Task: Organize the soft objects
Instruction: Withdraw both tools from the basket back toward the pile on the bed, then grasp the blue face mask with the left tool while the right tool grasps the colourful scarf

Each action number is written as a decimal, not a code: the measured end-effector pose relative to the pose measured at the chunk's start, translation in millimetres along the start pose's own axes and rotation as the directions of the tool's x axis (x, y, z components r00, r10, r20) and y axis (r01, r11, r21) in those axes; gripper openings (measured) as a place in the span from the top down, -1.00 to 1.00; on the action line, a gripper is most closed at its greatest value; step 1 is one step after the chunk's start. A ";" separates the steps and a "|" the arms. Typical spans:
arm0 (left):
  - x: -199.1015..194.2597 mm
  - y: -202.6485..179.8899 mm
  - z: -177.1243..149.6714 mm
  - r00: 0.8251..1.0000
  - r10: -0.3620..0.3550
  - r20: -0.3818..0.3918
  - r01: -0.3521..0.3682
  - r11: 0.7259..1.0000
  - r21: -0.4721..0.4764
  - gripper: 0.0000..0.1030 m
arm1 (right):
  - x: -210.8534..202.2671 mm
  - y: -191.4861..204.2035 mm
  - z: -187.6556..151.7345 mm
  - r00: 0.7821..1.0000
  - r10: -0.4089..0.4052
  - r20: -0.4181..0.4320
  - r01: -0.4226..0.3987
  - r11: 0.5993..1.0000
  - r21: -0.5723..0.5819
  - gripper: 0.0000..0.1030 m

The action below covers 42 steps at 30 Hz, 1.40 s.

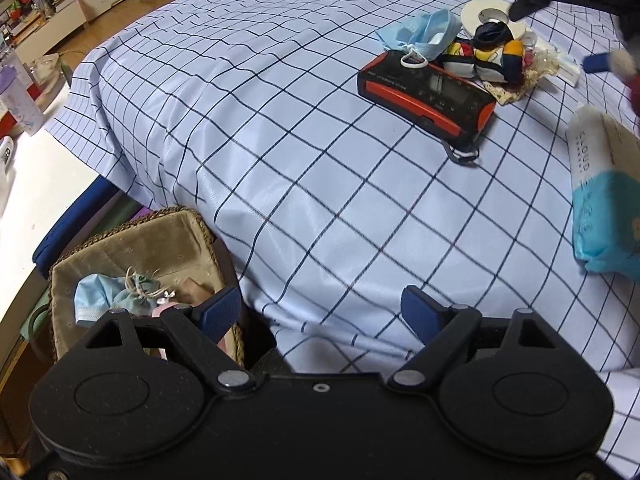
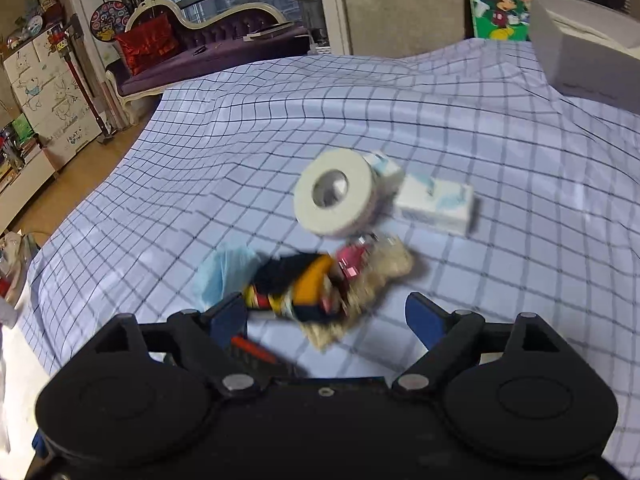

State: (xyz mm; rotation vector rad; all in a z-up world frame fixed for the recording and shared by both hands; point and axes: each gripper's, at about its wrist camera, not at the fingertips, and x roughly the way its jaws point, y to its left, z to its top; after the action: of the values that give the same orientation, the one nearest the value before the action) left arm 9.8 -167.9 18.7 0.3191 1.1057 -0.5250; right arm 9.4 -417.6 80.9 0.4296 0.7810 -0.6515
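Left gripper (image 1: 322,314) jaws released over checked bench (image 1: 280,140); right gripper (image 2: 326,320) jaws released, colourful sock bundle (image 2: 296,284) lower centre.

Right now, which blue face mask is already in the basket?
The crumpled blue mask lying inside the woven basket, beside the little drawstring pouch. The other blue mask is out on the checked cloth, draped over the black-and-orange gadget.

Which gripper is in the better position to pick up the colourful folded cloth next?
The right gripper, probably: it is open, with the colourful folded cloth just ahead of its fingers. The open left gripper is far from it, near the woven basket.
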 end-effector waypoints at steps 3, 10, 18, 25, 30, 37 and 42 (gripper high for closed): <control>4.0 0.5 7.2 1.000 -0.006 -0.004 0.006 1.000 -0.010 -0.63 | 24.8 4.8 12.7 1.000 -0.006 -0.022 0.006 1.000 0.000 -0.68; 10.3 -6.3 21.7 1.000 -0.006 0.002 0.006 1.000 -0.010 -0.63 | 74.9 12.9 21.0 0.993 -0.050 -0.102 0.044 0.997 -0.059 -0.69; 15.5 -23.7 30.4 1.000 -0.006 -0.013 0.006 1.000 0.007 -0.63 | 83.2 -21.3 30.3 0.983 -0.112 -0.149 0.107 0.993 -0.039 -0.81; 13.5 -34.5 34.2 1.000 -0.016 -0.007 0.016 1.000 0.025 -0.63 | 68.9 -78.0 44.3 0.976 -0.144 -0.163 0.157 0.985 0.069 -0.79; 11.1 -36.8 36.8 1.000 -0.021 -0.005 0.021 0.999 0.025 -0.63 | 57.0 -122.4 46.6 0.976 -0.119 -0.185 0.154 0.969 0.192 -0.75; 14.4 -39.7 41.8 1.000 -0.024 -0.009 0.025 1.000 0.018 -0.63 | 27.1 -131.1 44.2 0.995 -0.079 -0.064 0.094 0.958 0.270 -0.69; 14.2 -41.8 44.4 1.000 -0.024 -0.007 0.025 1.000 0.016 -0.63 | 27.0 -84.0 38.7 0.998 0.050 -0.046 -0.042 0.987 0.153 -0.75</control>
State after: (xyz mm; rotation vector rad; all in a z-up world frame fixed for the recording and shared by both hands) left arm 25.5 -228.2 25.1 0.3216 1.1137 -0.5549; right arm -13.7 -511.0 75.4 0.6035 0.7691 -0.6614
